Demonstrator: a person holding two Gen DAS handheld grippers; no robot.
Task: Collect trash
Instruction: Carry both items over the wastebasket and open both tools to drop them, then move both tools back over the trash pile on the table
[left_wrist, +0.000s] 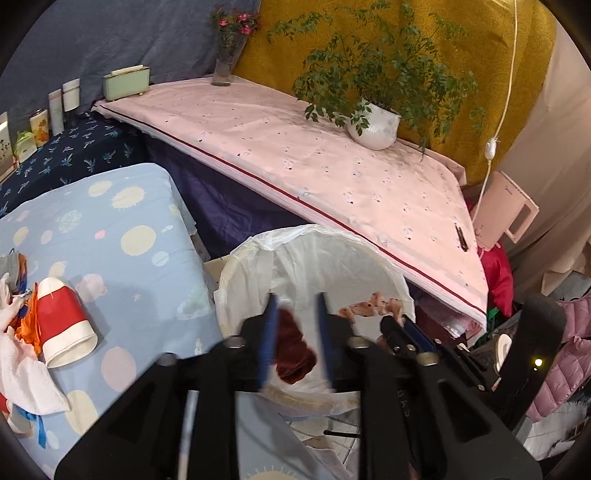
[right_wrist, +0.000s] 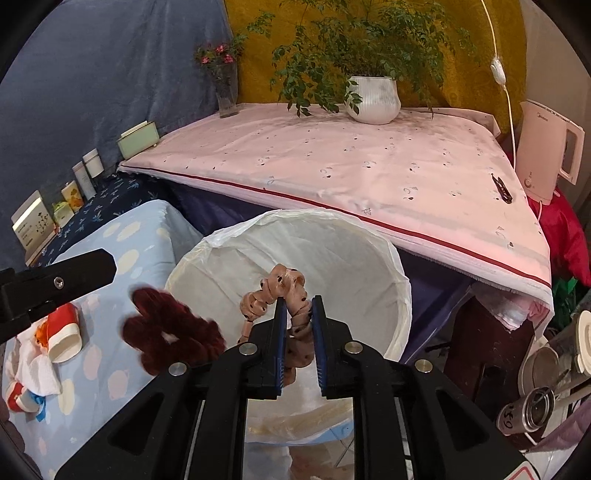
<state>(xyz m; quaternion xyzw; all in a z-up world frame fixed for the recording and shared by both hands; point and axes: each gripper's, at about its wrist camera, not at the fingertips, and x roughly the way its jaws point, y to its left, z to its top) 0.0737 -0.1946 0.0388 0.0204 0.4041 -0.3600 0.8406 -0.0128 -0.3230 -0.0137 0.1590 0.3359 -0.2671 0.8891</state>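
Observation:
A bin lined with a white bag (left_wrist: 255, 258) (right_wrist: 229, 240) stands below both grippers. My left gripper (left_wrist: 297, 297) is open; a dark red scrunchie (left_wrist: 295, 350) (right_wrist: 170, 332), blurred, hangs loose in the air below its blue pads, touching neither. One black left finger (right_wrist: 81, 273) shows at the right wrist view's left edge. My right gripper (right_wrist: 298, 301) (left_wrist: 397, 321) is over the bin mouth, shut on a pink spotted scrunchie (right_wrist: 288, 288) (left_wrist: 369, 306) that loops up above its tips. A red and white paper cup (left_wrist: 62, 325) (right_wrist: 64, 332) lies beside white tissue (left_wrist: 26, 380) on the blue dotted cloth (left_wrist: 140, 266).
Behind the bin runs a pink-covered table (right_wrist: 332, 166) with a potted plant (right_wrist: 373, 99), a flower vase (right_wrist: 225, 92), a green box (right_wrist: 138, 140) and a black clip (right_wrist: 502, 188). A pink kettle (right_wrist: 546, 144) and metal cups (right_wrist: 528, 406) crowd the right side. Small boxes (right_wrist: 37, 225) line the left.

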